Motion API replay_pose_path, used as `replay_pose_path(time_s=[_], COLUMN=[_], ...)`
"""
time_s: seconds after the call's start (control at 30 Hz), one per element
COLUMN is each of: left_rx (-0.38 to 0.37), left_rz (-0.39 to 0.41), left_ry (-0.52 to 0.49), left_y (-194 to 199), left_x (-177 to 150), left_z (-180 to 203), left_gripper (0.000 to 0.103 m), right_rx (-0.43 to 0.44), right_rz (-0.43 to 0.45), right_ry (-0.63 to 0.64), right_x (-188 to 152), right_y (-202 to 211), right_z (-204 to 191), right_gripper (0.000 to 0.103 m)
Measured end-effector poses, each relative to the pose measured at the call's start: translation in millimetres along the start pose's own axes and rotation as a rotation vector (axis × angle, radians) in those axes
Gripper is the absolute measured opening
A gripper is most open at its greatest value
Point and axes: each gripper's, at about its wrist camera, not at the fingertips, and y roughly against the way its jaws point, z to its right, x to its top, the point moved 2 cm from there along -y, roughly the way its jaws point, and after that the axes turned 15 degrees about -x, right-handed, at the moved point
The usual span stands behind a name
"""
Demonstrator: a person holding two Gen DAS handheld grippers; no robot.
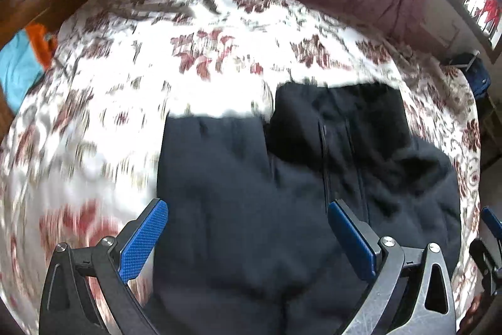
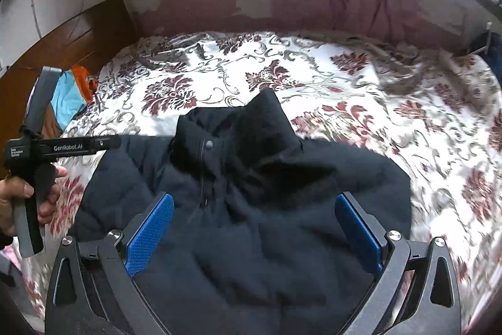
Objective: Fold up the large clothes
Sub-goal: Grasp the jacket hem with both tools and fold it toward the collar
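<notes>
While the left gripper [image 1: 248, 209] and right gripper [image 2: 254, 203] both hover wide apart and empty, the dark jacket [image 2: 251, 178] lies on the floral bedspread [image 2: 345, 77] (sleeves partly drawn in), so further folds apparently remain.

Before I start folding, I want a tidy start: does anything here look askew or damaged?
The dark jacket lies bunched on the flowered bedspread, its collar flopped over rather than flat. Behind the bed, the wall paint is peeling in patches. Nothing looks spilled.
</notes>
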Motion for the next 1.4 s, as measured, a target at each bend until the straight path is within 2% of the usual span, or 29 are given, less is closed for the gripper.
replay_pose_path(time_s=[0.1,0.17,0.27,0.37,0.43,0.47,0.5,0.53,0.6,0.63,0.67,0.7,0.73,0.77,0.83,0.87,0.93,1.03,1.2,1.27,1.4], left_rx=[0.060,0.057,0.017,-0.025,-0.014,-0.005,0.013,0.019,-0.005,-0.014,-0.018,-0.023,-0.036,-0.063,-0.049,-0.067,-0.116,-0.172,-0.170,-0.150,-0.135], left_rz=[-0.001,-0.013,-0.035,-0.075,-0.110,-0.110,-0.108,-0.109,-0.130,-0.146,-0.170,-0.204,-0.226,-0.235,-0.195,-0.166,-0.103,-0.066,-0.163,-0.193,-0.223], left_ry=[0.013,0.033,0.083,0.129,0.115,0.101,0.084,0.072,0.068,0.077,0.083,0.078,0.052,-0.010,-0.127,-0.150,-0.162,-0.145,-0.176,-0.191,-0.177], left_y=[-20,-34,-64,-97,-119,-125,-132,-136,-149,-154,-159,-165,-167,-166,-150,-138,-106,-70,-62,-70,-94], left_x=[43,64,87,93,98,100,103,105,108,108,108,106,102,97,87,83,71,52,8,-5,-21], left_z=[-5,-8,-9,-8,-5,-3,-2,0,2,1,0,0,3,9,16,17,13,2,-5,-9,-16], left_gripper=[0.103,0.103,0.103,0.101,0.101,0.101,0.096,0.093,0.080,0.077,0.064,0.045,0.033,0.017,0.012,0.010,0.009,0.008,0.005,0.005,0.005], right_rx=[-0.016,-0.027,-0.029,-0.053,-0.063,-0.068,-0.074,-0.077,-0.079,-0.068,-0.042,-0.013,0.001,0.006,0.024,0.026,0.035,0.022,-0.021,-0.028,-0.058], right_rz=[-0.009,-0.005,-0.055,-0.105,-0.151,-0.166,-0.181,-0.192,-0.195,-0.166,-0.135,-0.099,-0.063,-0.028,0.012,0.027,0.028,-0.016,-0.149,-0.170,-0.150], right_ry=[-0.005,-0.023,-0.088,-0.110,-0.110,-0.112,-0.115,-0.115,-0.113,-0.129,-0.142,-0.143,-0.131,-0.119,-0.102,-0.096,-0.086,-0.072,-0.075,-0.091,-0.078], right_x=[40,61,84,98,100,100,99,97,92,87,85,81,74,65,49,39,21,-4,-45,-56,-60], right_y=[-38,-58,-90,-120,-138,-143,-149,-153,-155,-147,-139,-127,-113,-97,-71,-58,-41,-35,-58,-70,-82], right_z=[-7,-13,-20,-29,-36,-37,-38,-38,-35,-30,-23,-18,-13,-6,5,11,22,31,36,38,29], right_gripper=[0.101,0.101,0.097,0.067,0.058,0.051,0.042,0.037,0.019,0.017,0.015,0.013,0.012,0.011,0.010,0.009,0.008,0.007,0.005,0.004,0.004])
